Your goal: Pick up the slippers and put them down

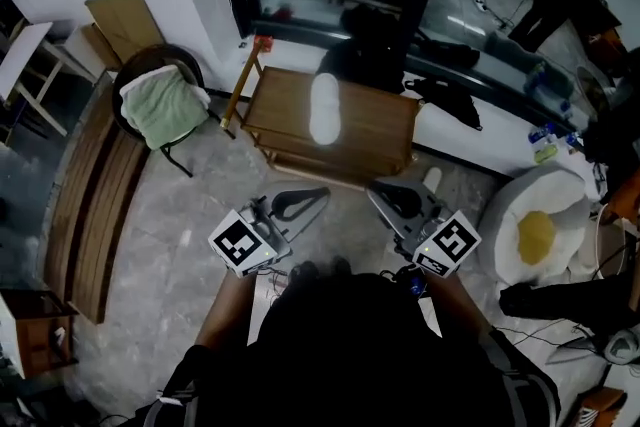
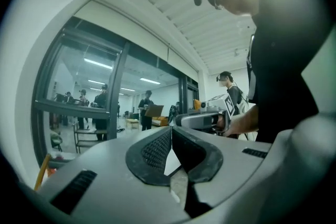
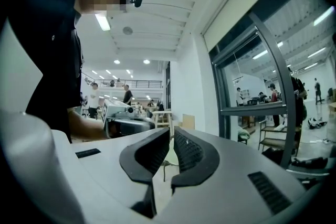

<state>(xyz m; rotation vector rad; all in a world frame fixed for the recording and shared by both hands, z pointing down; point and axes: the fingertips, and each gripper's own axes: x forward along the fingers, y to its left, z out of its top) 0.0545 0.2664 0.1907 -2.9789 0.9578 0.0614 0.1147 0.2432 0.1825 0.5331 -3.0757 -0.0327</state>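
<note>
A white slipper (image 1: 324, 108) lies on top of a low wooden table (image 1: 380, 130) ahead of me in the head view. A second white shape (image 1: 432, 179), which may be the other slipper, lies on the floor at the table's right corner. My left gripper (image 1: 322, 194) and right gripper (image 1: 374, 187) are held side by side in front of the table, both short of it. In the left gripper view the left gripper (image 2: 171, 131) is shut with nothing between its pads. The right gripper (image 3: 171, 135) is likewise shut and empty. Neither gripper view shows a slipper.
A chair with a green cloth (image 1: 160, 110) stands at the left, beside long wooden planks (image 1: 90, 205). A white beanbag with a yellow patch (image 1: 535, 235) sits at the right. Black bags (image 1: 450, 100) lie behind the table along a glass wall. People stand beyond the glass.
</note>
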